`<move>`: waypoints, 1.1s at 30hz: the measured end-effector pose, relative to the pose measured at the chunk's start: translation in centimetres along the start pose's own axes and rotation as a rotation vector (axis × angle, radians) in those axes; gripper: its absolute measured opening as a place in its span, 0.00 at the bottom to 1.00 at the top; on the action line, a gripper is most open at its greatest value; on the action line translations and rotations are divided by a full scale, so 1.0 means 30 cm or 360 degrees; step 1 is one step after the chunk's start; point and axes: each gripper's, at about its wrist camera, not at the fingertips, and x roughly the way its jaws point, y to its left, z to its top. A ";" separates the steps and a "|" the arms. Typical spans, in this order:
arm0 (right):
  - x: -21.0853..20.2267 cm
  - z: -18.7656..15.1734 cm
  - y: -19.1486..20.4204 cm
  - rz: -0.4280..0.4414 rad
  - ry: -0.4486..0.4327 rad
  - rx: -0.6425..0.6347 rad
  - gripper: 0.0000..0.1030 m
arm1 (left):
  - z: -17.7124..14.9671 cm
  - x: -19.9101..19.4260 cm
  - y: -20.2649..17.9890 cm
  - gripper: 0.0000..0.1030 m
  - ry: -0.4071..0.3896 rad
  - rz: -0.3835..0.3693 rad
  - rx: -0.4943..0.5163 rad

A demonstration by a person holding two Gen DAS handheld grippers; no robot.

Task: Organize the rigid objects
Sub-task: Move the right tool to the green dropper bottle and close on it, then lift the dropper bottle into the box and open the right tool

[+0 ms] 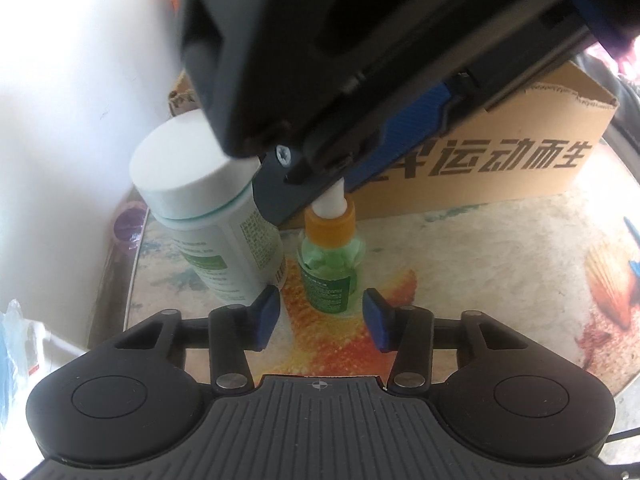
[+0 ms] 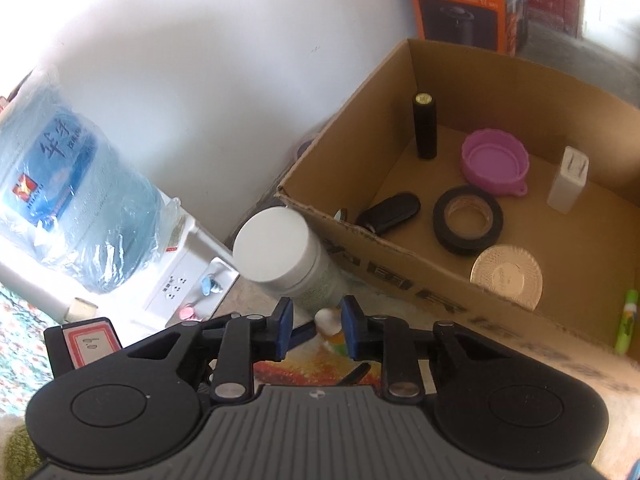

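Left tool (image 1: 320,312): hangs low over the worktop (image 1: 500,264), blue pads (image 1: 267,312) standing partly apart and gripping nothing; the foot of the small green dropper bottle (image 1: 330,270) sits in the gap just ahead of them, touched by neither pad.
Right tool (image 2: 316,326): seen from the left wrist it fills the picture from 11 to 2 o'clock and comes down on the dropper bottle from above; its pads stand narrow on either side of the bottle's white tip (image 2: 327,318), and contact cannot be told.
Small green dropper bottle: upright on the worktop, orange collar, green label, at the centre of the left view.
White pill bottle (image 1: 208,208): upright just beside the dropper bottle, at its 9 o'clock, wide white cap; whether they touch cannot be told.
Cardboard box (image 2: 420,264): open-topped, at 1 to 3 o'clock in the right view, directly behind both bottles.
Box contents: black cylinder (image 2: 426,126) upright at the far wall; pink lid (image 2: 494,162); white charger (image 2: 568,180) upright; roll of black tape (image 2: 468,220); black oblong case (image 2: 390,212); round gold disc (image 2: 507,278).
Worktop cover: printed mat with an orange starfish (image 1: 324,340) under the left tool.
Surroundings: blue water jug (image 2: 68,196) on a dispenser at 9 o'clock; orange carton (image 2: 460,0) at 1 o'clock.
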 end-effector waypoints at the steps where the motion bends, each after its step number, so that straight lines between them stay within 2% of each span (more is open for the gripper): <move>1: 0.005 0.001 0.000 -0.0008 0.0003 -0.0015 0.23 | -0.003 0.004 -0.002 0.41 -0.0004 0.0000 0.0008; 3: 0.014 0.001 -0.002 -0.0019 0.0020 -0.0033 0.19 | -0.009 0.014 -0.005 0.40 -0.0021 -0.0004 0.0024; 9: 0.008 -0.005 -0.008 -0.0033 0.0009 -0.0058 0.18 | -0.006 0.027 -0.032 0.36 -0.0133 -0.0006 0.0101; 11: 0.001 -0.008 -0.013 -0.0049 0.0004 -0.0071 0.17 | -0.002 0.028 -0.037 0.31 -0.0147 -0.0003 0.0113; 20: -0.093 -0.009 -0.042 -0.0009 0.0000 -0.0015 0.16 | 0.031 -0.059 -0.067 0.30 -0.0165 -0.0003 0.0096; 26: -0.257 0.041 -0.055 0.0022 -0.0072 0.0009 0.16 | 0.139 -0.179 -0.102 0.30 -0.0217 -0.0014 0.0076; 33: -0.455 0.171 -0.145 0.0031 -0.0239 0.0043 0.16 | 0.367 -0.282 -0.148 0.30 -0.0321 -0.0055 0.0020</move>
